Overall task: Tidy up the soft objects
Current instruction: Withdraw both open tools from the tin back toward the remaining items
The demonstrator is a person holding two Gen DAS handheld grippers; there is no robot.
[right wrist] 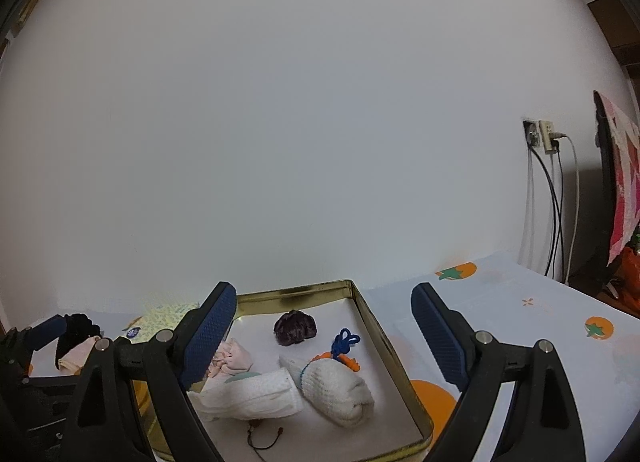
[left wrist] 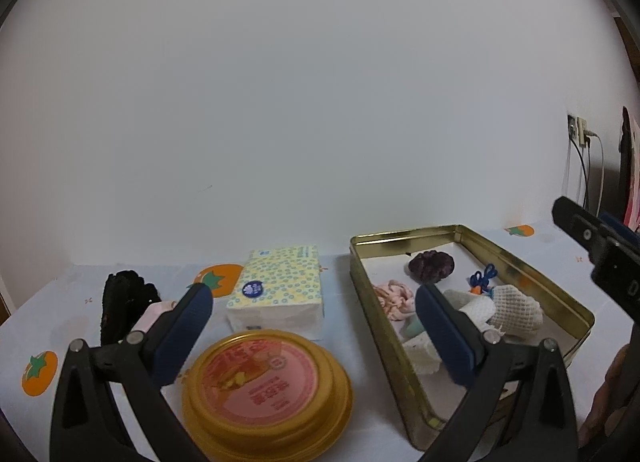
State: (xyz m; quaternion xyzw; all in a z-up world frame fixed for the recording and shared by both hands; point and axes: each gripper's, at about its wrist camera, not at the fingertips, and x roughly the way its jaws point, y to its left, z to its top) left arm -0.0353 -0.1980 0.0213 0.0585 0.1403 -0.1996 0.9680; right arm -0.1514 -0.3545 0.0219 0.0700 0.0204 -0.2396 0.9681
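2 grippers, left gripper [left wrist: 312,314] and right gripper [right wrist: 324,316], both with fingers spread wide, holding nothing. Rectangular gold tin [right wrist: 362,304] holds 2 rolled white knit socks [right wrist: 336,386], a pink scrunchie [right wrist: 232,358] and a purple scrunchie [right wrist: 295,327]. Black knit glove [left wrist: 120,304] lies outside on the tablecloth [left wrist: 60,310], beside a tissue pack [left wrist: 280,282] and round gold lid [left wrist: 266,386].

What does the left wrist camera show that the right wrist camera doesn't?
Only the left wrist view shows the round gold lid beside the tissue pack. Only the right wrist view shows the thin dark cord on the tin floor. Both show the gold tin holding a purple scrunchie and a rolled white sock.
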